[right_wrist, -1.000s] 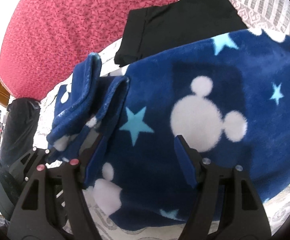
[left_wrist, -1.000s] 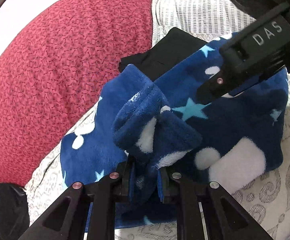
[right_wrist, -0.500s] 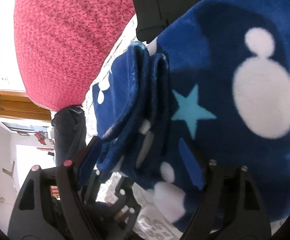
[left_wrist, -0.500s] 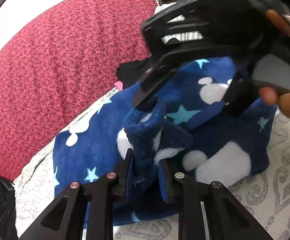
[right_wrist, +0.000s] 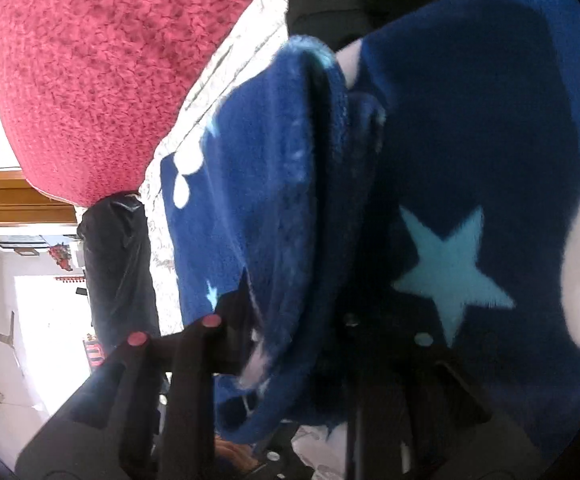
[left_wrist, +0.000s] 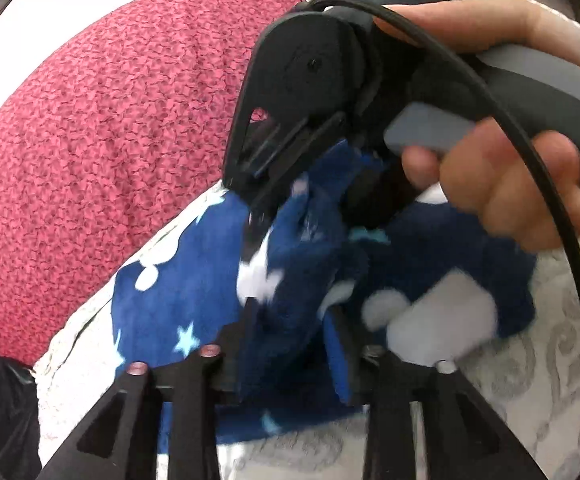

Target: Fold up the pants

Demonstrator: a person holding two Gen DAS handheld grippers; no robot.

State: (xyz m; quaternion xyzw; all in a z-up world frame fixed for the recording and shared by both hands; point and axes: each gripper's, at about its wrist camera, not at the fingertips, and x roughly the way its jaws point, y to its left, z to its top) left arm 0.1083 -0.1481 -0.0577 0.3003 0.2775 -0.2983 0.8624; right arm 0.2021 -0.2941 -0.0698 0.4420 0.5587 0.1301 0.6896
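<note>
The right claw (right_wrist: 286,320) has just been closed on the bunched edge of the blue fleece pants with white and star prints (right_wrist: 470,152). The left claw (left_wrist: 290,328) has just been opened, fabric loosely between. The pants lie partly folded on the patterned bed cover (left_wrist: 550,380); final folds remain. Long axis cannot be told.

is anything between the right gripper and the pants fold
Nothing visible. The right gripper has just been closing on the raised fold of the blue pants, fleece between its fingers. The left gripper has just been opening, with the same bunch between its fingers.
</note>
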